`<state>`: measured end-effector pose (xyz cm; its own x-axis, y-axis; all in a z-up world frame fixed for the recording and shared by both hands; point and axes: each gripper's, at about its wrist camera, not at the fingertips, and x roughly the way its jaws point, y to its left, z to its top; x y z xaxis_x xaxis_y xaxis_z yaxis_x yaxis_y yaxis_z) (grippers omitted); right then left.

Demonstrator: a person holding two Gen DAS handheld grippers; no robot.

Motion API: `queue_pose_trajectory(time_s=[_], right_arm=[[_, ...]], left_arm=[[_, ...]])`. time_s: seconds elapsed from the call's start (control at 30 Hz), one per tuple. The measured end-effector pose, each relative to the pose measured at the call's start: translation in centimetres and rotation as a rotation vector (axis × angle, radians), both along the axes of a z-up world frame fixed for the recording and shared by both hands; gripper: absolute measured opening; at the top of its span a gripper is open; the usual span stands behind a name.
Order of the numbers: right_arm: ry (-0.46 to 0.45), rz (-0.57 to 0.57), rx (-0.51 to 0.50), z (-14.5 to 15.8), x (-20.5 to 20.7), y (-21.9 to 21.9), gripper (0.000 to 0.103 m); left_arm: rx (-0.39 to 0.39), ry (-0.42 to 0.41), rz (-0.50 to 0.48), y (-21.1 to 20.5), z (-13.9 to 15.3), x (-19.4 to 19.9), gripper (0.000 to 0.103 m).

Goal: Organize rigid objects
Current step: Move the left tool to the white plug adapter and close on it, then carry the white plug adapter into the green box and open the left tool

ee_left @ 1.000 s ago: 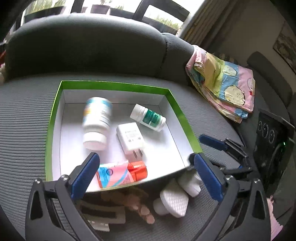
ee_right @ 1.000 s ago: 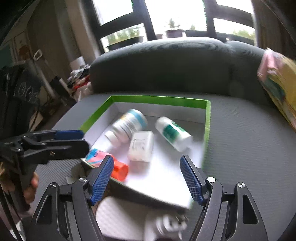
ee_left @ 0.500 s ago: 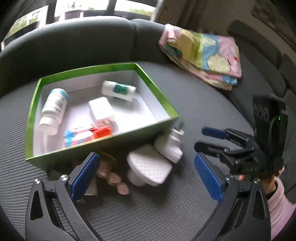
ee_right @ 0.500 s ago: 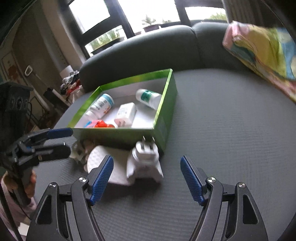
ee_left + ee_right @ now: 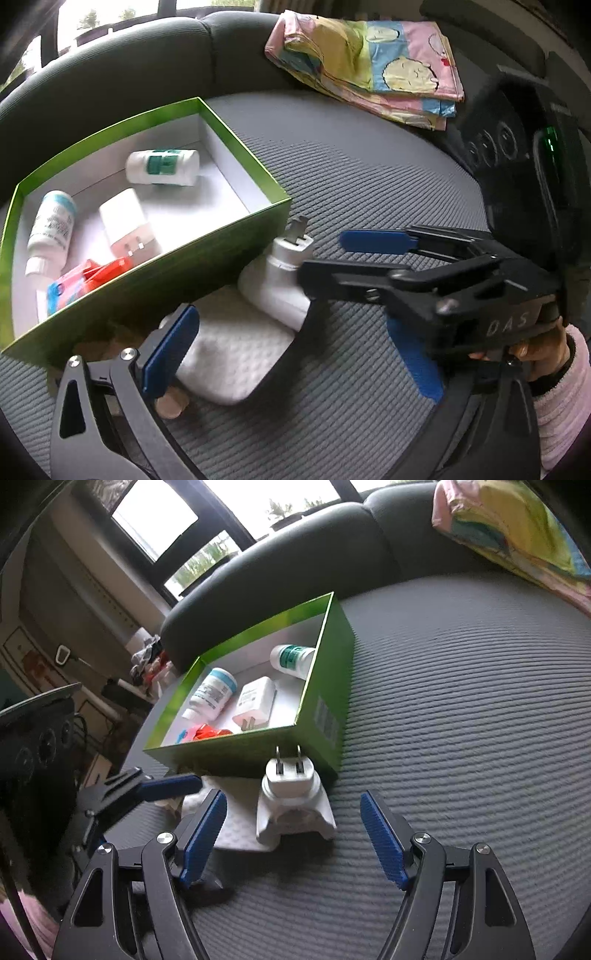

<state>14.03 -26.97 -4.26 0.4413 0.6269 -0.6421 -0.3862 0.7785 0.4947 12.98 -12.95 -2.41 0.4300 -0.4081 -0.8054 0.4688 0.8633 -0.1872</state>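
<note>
A white plug adapter (image 5: 291, 805) stands prongs-up on the grey sofa seat, right against the near wall of the green box (image 5: 332, 686). My right gripper (image 5: 293, 797) is open, its blue pads either side of the adapter without touching it. Beside the adapter lies a flat white textured pad (image 5: 229, 354). My left gripper (image 5: 291, 332) is open over that pad; its right finger is partly hidden by the right gripper. Inside the box lie a green-labelled bottle (image 5: 162, 168), a blue-labelled bottle (image 5: 51, 229), a white charger (image 5: 127, 225) and an orange-capped tube (image 5: 85, 280).
A folded colourful cloth (image 5: 369, 62) rests at the back right of the seat. The dark sofa back (image 5: 110, 66) rises behind the box. Small tan pieces (image 5: 170, 404) peek out beside the pad. A hand in a pink sleeve (image 5: 554, 387) holds the right gripper.
Both grippers sank and closed in on the adapter and pad in front of the box. The right gripper now crosses the left wrist view. Both stayed open.
</note>
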Motion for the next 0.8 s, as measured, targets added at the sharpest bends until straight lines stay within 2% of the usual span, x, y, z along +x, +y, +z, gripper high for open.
queue_pose_trajectory(time_s=[0.07,0.3,0.4,0.43,0.5,0.67,0.7,0.8], right_arm=[[0.021,0.016,0.018,-0.4,0.7,0.5,0.076],[0.058,0.057,0.003,-1.8,2.3,2.2,0.076],[0.064,0.065,-0.002,-2.1,2.5,2.6,0.064],[0.073,0.067,-0.007,-2.3,2.6,2.8,0.055],[0.078,0.079,-0.008,-2.9,2.6,3.1,0.052],[0.062,0.080,0.005,-2.7,1.9,3.0,0.051],[0.054,0.078,0.005,-2.5,1.6,3.0,0.051],[0.029,0.072,0.006,-1.6,0.7,2.5,0.050]], left_arm=[[-0.002,0.015,-0.007,-0.4,-0.4,0.6,0.093],[0.018,0.017,0.003,-0.7,-1.6,1.6,0.083],[0.033,0.007,0.004,-0.8,-1.8,1.7,0.070],[0.038,0.002,0.004,-0.8,-1.9,1.7,0.068],[0.041,-0.001,0.007,-0.8,-2.2,1.7,0.056],[0.033,-0.017,0.016,-0.5,-1.9,1.1,0.051],[0.028,-0.016,0.015,-0.4,-1.8,0.8,0.046],[0.007,-0.035,0.009,-0.1,-1.0,-0.2,0.046]])
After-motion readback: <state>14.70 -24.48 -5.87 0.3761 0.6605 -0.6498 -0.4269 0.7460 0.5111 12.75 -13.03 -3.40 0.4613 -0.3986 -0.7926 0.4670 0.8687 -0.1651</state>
